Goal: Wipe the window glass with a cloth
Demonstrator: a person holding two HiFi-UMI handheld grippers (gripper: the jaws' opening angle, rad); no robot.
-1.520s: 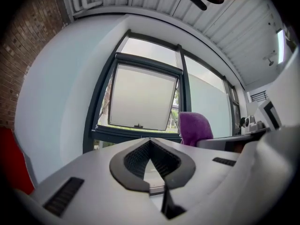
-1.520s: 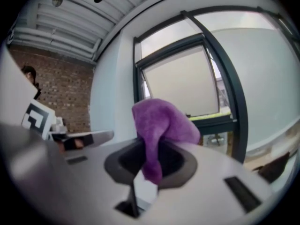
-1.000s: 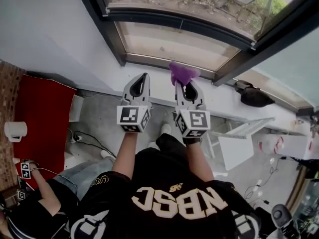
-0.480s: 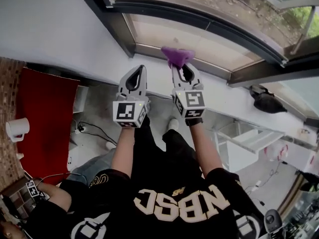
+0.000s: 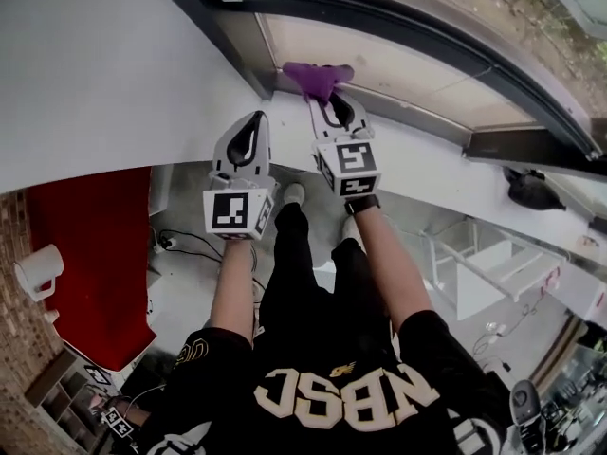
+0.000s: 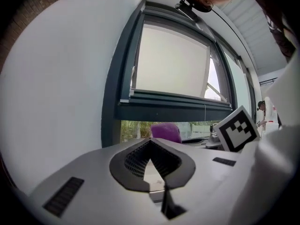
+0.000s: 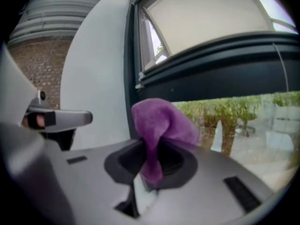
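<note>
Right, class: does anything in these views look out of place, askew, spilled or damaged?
Nothing stands out. The purple cloth is bunched in the right claw, its loose end puffing out above, which suits wiping; the left claw is shut and empty.

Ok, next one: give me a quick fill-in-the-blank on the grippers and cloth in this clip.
1. The right gripper is shut on a cloth coloured ____.
2. The left gripper has its jaws together, holding ____.
3. The window frame is dark; the wall beside it is ____.
Missing words: purple; nothing; white.
</note>
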